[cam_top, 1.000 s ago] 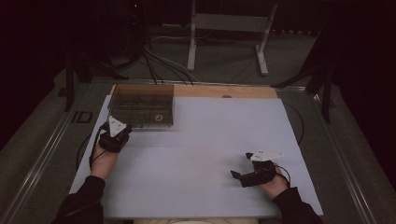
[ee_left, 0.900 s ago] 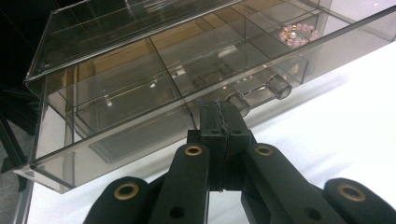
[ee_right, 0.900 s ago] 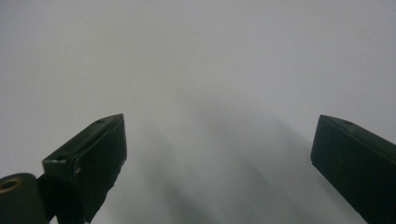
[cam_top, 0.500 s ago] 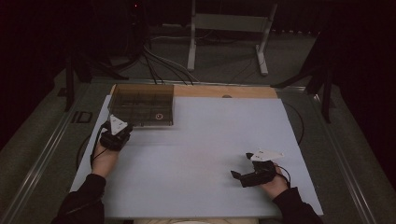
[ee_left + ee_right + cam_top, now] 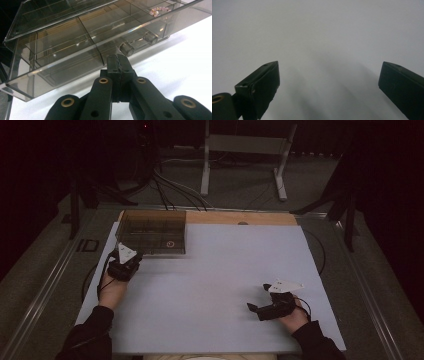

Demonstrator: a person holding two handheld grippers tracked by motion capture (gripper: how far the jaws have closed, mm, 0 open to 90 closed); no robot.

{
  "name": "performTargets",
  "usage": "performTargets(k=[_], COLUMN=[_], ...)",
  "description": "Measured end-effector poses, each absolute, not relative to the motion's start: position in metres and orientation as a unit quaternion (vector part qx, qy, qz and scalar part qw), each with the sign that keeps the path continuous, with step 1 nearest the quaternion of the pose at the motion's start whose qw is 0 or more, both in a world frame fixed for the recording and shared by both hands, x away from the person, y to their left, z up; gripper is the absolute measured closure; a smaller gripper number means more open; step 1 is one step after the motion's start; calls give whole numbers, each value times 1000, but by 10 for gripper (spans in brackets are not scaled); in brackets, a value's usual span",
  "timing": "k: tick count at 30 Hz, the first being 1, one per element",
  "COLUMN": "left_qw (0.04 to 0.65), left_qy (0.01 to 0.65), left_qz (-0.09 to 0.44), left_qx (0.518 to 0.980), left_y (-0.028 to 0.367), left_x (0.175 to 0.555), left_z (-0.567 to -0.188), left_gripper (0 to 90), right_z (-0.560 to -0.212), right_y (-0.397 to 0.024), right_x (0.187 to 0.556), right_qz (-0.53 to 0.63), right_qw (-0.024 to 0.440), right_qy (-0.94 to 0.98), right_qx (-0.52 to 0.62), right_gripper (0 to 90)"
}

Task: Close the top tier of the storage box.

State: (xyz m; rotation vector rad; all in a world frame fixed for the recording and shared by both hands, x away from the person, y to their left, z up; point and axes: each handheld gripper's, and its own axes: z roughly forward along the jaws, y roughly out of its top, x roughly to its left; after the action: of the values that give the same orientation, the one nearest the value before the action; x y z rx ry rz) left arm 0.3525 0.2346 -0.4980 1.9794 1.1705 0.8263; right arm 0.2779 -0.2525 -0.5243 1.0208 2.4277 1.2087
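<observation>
A smoky clear plastic box (image 5: 152, 232) with several compartments stands at the table's far left. In the left gripper view the box (image 5: 62, 47) has two small round knobs (image 5: 126, 48) on its front, and pink beads (image 5: 158, 11) lie in one far compartment. My left gripper (image 5: 117, 65) is shut with nothing between its jaws, its tips just short of the box front near the knobs. In the high view the left gripper (image 5: 131, 261) sits at the box's near left corner. My right gripper (image 5: 256, 310) rests low at the table's near right, jaws wide apart over bare white surface (image 5: 329, 65).
The white table sheet (image 5: 225, 270) spreads between the two hands. A wooden strip (image 5: 240, 217) runs along the far edge. Behind the table are cables (image 5: 165, 185) and a metal stand (image 5: 245, 150) on the floor.
</observation>
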Motion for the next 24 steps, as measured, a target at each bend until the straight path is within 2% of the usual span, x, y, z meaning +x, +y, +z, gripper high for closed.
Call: performTargets(k=[24], left_qw=[343], left_qy=[452], left_qz=[312], left_qx=[762], left_y=[231], left_x=[360], left_z=[-501], left_gripper=[894], right_z=[-525], right_y=[-252], right_x=[277], right_qz=[413], right_qw=[119], right_qy=[831], right_qx=[352], right_gripper=[40])
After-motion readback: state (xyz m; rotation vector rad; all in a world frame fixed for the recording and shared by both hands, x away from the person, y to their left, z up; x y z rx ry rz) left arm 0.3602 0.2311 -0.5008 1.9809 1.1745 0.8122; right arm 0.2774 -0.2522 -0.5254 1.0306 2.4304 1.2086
